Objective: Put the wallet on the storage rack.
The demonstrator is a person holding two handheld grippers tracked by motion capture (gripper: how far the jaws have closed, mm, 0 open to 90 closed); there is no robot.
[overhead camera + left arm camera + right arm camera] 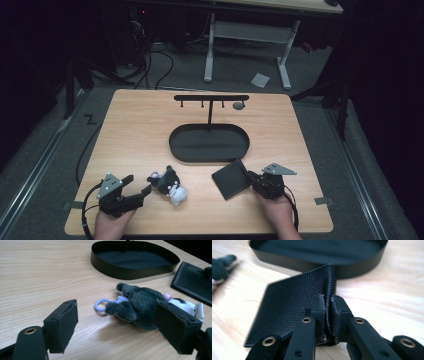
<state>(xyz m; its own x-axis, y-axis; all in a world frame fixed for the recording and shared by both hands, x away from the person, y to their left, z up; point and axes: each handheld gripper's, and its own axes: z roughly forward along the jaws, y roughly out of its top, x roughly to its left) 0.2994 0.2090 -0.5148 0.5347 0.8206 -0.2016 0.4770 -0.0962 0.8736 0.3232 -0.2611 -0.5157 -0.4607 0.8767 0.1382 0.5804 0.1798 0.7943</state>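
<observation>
On the desk [150,125] near the tray [177,150], the right gripper [327,307] pinches the wallet [231,178] by its edge. Lift it level and keep the pinch firm. The left gripper [117,325], jaws wide, frames the plush toy [140,306]; center it before closing.

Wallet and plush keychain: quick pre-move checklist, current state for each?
1. Right tongs shut on the black wallet edge: ok.
2. Wallet lifted off the table: cannot tell; one edge is raised in the right gripper view.
3. Left tongs open: ok.
4. Plush keychain between the left jaws: not ok, it lies just past them, loose on the wood.
5. Lilac clip free of obstruction: ok.
6. Oval tray under the hook stand free for a drop: ok, nothing in it.
</observation>
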